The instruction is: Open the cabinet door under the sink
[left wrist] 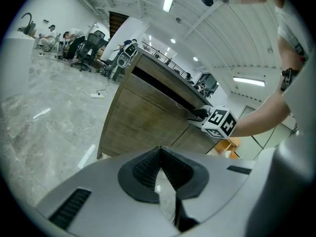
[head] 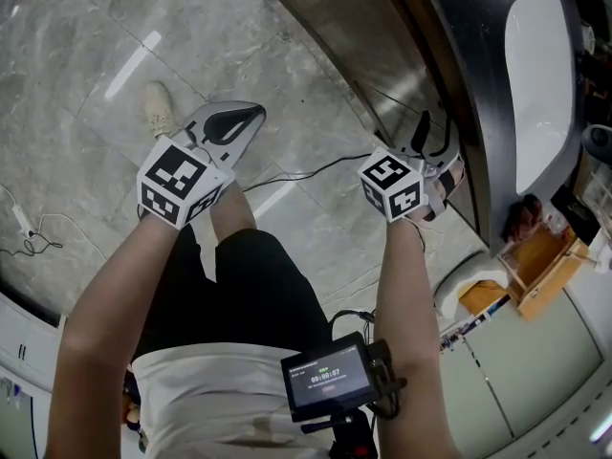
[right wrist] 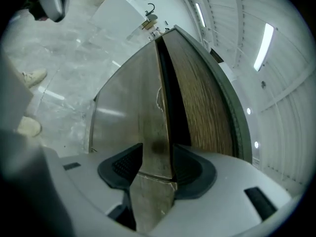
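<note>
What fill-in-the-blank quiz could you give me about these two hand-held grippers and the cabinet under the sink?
1. The cabinet door's edge stands ____ the right gripper's fingers.
2. The left gripper's fingers are ____ and hold nothing.
3. The sink set in the dark counter is ____ in colour.

Missing words: between; shut; white.
</note>
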